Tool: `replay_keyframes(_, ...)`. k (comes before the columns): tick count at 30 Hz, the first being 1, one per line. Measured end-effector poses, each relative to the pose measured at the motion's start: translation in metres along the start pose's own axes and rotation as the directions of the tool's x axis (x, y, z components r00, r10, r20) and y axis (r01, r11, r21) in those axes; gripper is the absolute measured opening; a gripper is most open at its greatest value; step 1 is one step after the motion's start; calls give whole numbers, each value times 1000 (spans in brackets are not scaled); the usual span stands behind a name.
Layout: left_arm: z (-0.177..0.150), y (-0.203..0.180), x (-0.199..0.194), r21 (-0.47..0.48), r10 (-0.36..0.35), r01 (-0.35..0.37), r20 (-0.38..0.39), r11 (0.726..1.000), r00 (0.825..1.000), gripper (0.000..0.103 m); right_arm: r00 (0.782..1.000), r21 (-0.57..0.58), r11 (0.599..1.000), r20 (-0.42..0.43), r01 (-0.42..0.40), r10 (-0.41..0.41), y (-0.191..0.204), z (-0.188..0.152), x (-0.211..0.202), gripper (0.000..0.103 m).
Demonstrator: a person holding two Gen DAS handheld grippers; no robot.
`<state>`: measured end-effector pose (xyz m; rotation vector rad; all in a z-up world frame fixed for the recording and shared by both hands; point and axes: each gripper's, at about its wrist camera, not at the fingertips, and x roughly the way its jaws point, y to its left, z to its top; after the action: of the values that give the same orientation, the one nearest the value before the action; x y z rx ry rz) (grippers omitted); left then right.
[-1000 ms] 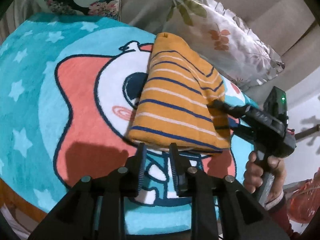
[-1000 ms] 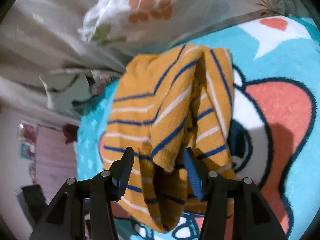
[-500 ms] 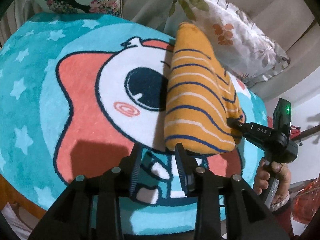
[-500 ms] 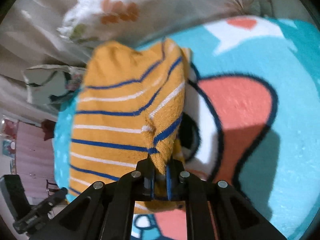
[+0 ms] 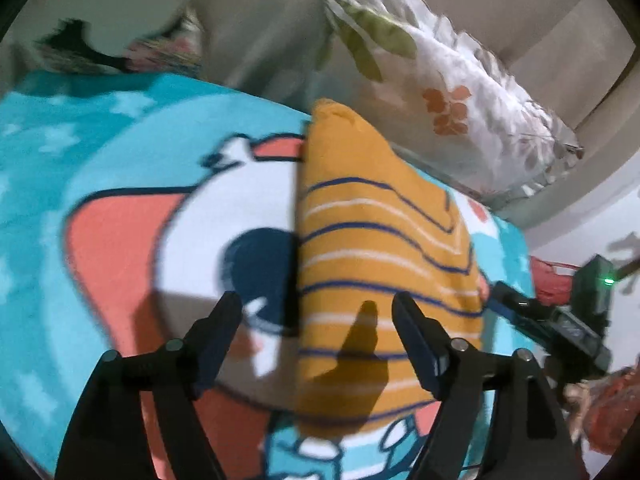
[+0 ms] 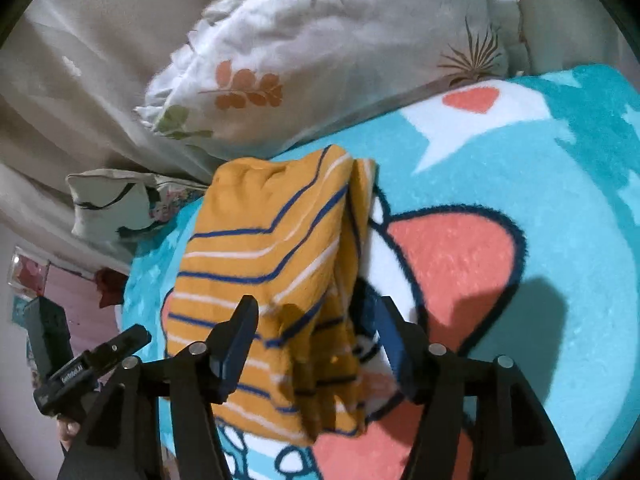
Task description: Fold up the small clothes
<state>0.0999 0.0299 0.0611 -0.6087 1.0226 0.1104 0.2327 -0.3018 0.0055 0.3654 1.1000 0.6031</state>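
Note:
An orange garment (image 5: 376, 248) with blue and white stripes lies folded lengthwise on a teal cartoon rug (image 5: 80, 184). My left gripper (image 5: 318, 316) hovers over the garment's near left edge. Its jaws are opening wide and the pads touch nothing. In the right wrist view the garment (image 6: 272, 240) shows its doubled fold. My right gripper (image 6: 314, 324) is above the near end of that fold. Its jaws are opening too, with the cloth below and between them but free of the pads. Each view shows the other gripper (image 5: 556, 324) (image 6: 92, 364) beside the garment.
A white floral pillow (image 5: 448, 92) lies just beyond the garment against a beige backrest (image 6: 80, 40). A second printed cushion (image 6: 108, 204) sits at the rug's far corner. A red bag (image 5: 612, 412) lies past the rug's right edge. A hand (image 6: 66, 432) holds the left gripper.
The right gripper, shut on the garment's fold half a second ago, has let go and opened. The left gripper has opened wide and moved over the garment's edge. The garment now lies flat.

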Motion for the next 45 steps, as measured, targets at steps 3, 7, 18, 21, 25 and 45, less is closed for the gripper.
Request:
replay_keyframes(3, 8, -4, 30, 22, -52, 54, -55, 998, 997, 85, 999, 13, 1000, -36, -13, 13, -3, 7, 24, 66)
replay_keyframes(7, 10, 3, 74, -54, -161, 153, -173, 987, 972, 89, 999, 23, 1000, -46, 2, -1, -1, 16, 53, 66)
replay_keyframes(18, 31, -8, 27, -19, -174, 173, -144, 985, 974, 44, 976, -33, 976, -42, -215, 214, 54, 36, 47, 26)
replay_keyframes(21, 33, -1, 19, -35, -142, 139, -129, 990, 981, 48, 974, -62, 972, -31, -228, 226, 62, 35, 44, 25)
replay_keyframes(25, 10, 14, 41, -40, 4, -11, -192, 999, 981, 55, 993, -43, 995, -83, -89, 86, 35, 23, 71, 25)
replay_keyframes(45, -45, 51, 10, -266, -22, -10, -118, 964, 993, 61, 947, -123, 969, -266, -216, 178, 78, -45, 59, 34)
